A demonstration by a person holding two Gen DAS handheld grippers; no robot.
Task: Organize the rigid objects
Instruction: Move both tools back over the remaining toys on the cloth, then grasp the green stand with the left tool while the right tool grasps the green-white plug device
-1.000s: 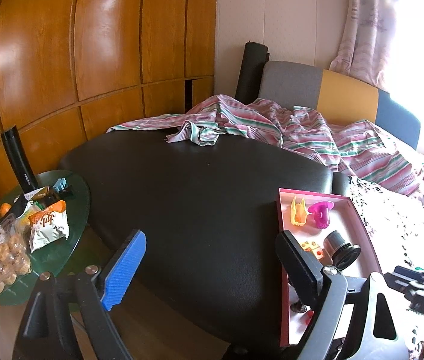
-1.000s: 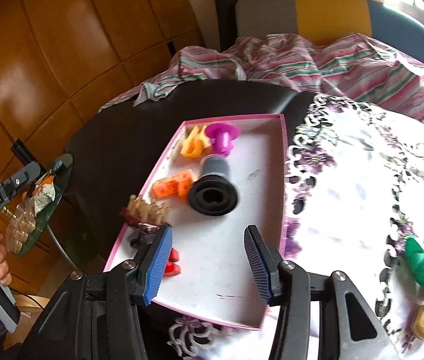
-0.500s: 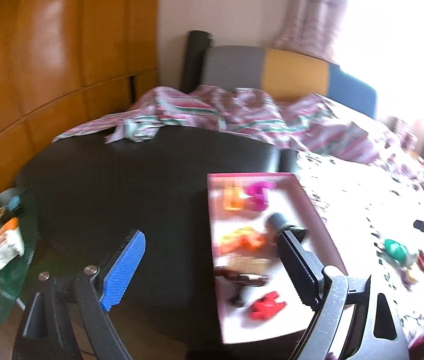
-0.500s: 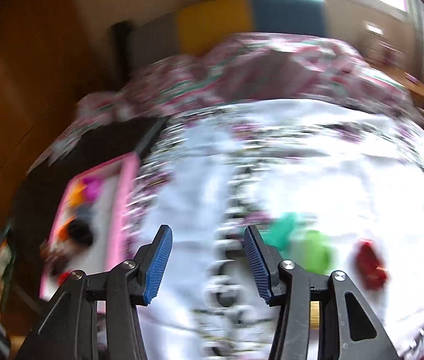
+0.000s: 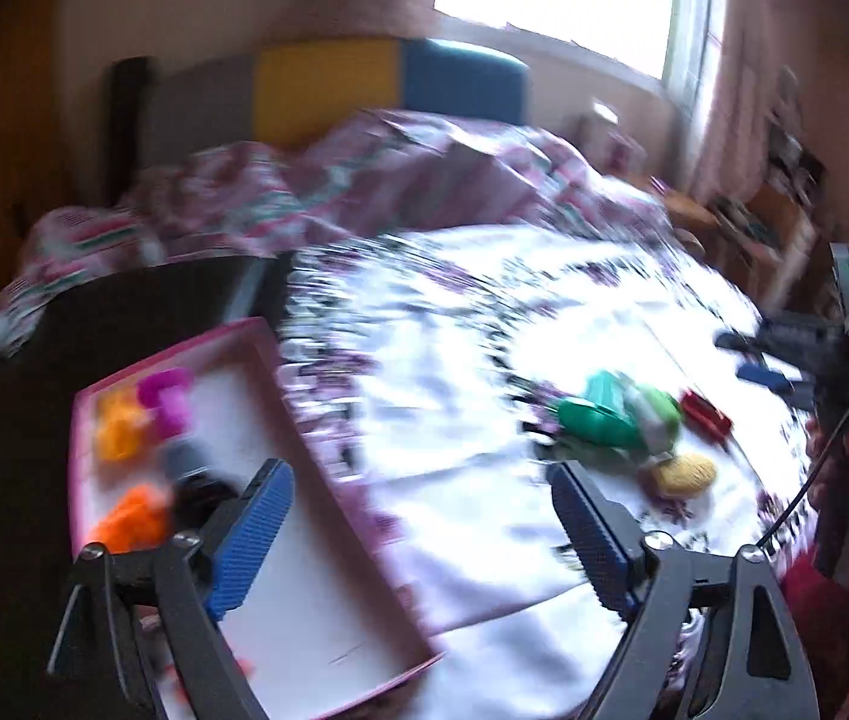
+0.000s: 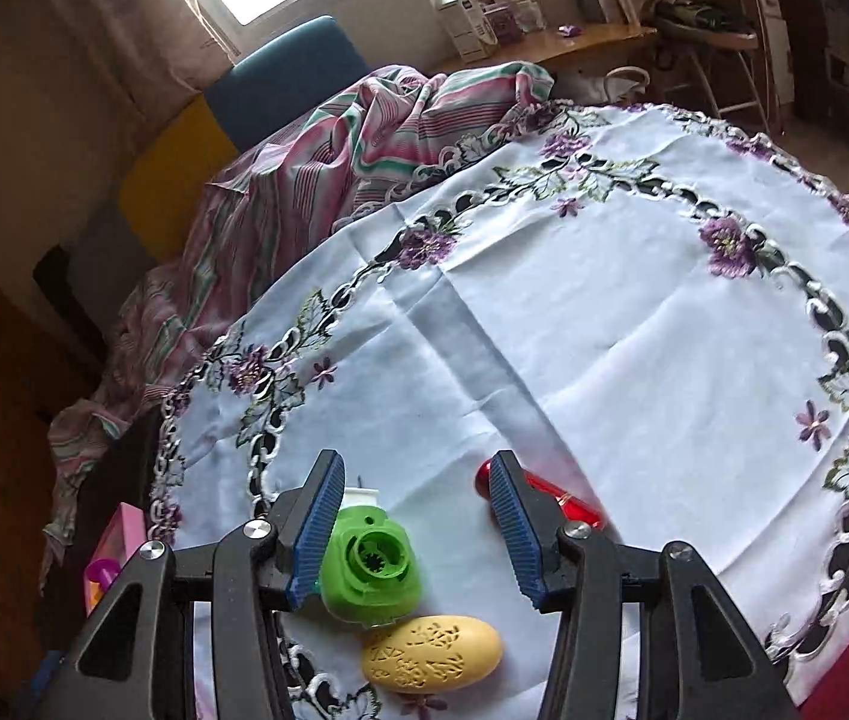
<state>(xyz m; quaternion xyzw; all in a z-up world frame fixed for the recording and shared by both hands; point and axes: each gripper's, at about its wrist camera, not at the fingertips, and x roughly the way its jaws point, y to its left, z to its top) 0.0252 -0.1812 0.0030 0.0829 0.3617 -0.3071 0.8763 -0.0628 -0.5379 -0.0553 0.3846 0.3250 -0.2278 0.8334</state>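
A white tablecloth (image 6: pixel 634 324) with purple flower embroidery is spread over the table, and a striped sheet (image 6: pixel 316 168) is bunched along its far edge. In the left wrist view, which is motion-blurred, a pink tray (image 5: pixel 316 618) is seen at the left border of the tablecloth. Orange, magenta and dark items are held in its far half; their shapes cannot be told through the blur.

The left gripper (image 5: pixel 421 534) is seen with its jaws wide apart and nothing between them; its left finger is positioned over the tray and its right finger over the cloth.

The right gripper (image 6: pixel 415 528) is likewise spread open and empty, positioned above three loose objects on the cloth. A green part (image 6: pixel 371 576) with a round toothed recess is located just inside the left finger (image 6: pixel 313 531). A yellow oval (image 6: pixel 431 653) with cut-out patterning is located just beside the green part, on its near side; whether the two touch cannot be told. A red piece (image 6: pixel 568 501) is partly hidden behind the right finger. In the left wrist view, the same three objects are grouped well apart from the tray.
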